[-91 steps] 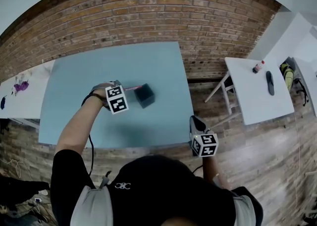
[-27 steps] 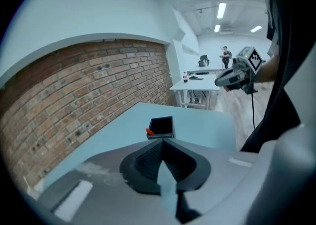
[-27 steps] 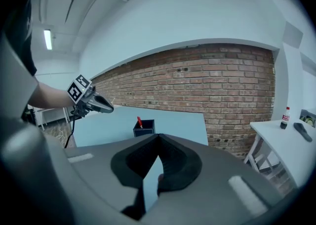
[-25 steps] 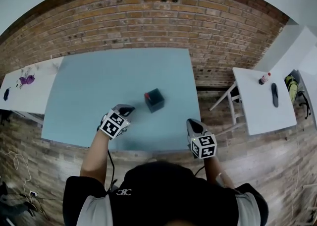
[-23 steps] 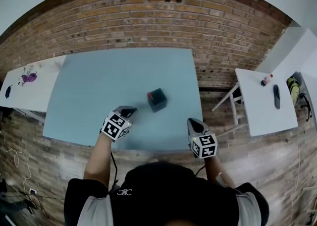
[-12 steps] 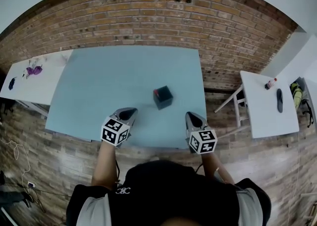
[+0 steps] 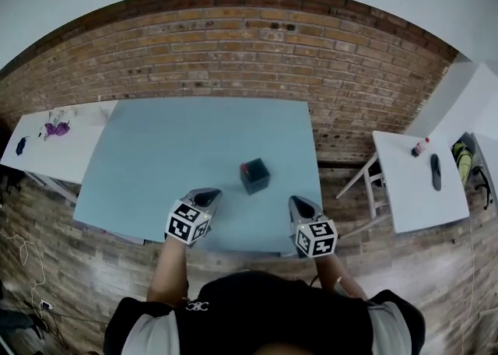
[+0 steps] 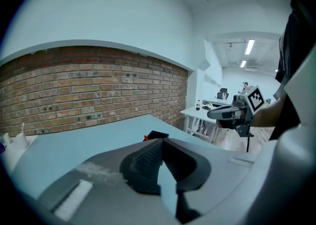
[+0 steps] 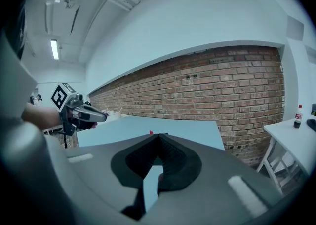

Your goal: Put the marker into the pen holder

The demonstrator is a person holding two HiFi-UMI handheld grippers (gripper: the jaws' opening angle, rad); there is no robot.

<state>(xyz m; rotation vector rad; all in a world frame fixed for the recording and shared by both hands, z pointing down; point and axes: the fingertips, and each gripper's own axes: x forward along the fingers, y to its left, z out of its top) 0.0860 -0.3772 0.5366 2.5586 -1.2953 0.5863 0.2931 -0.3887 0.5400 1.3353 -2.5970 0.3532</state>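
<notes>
A small black pen holder stands on the blue table, right of its middle. The marker's red tip pokes out at the holder's left corner. My left gripper hovers over the table's near edge, left of and nearer than the holder, shut with nothing in it. My right gripper hangs at the near right corner, also shut and empty. In the left gripper view the holder and red tip show just past the closed jaws. In the right gripper view only the red tip peeks over them.
A brick wall runs behind the table. A white table with purple items stands at the left. Another white table at the right carries a bottle and a dark object.
The left gripper held the marker at the holder earlier; now the marker stands in the holder. Both grippers have drawn back to the table's near edge and risen slightly.
</notes>
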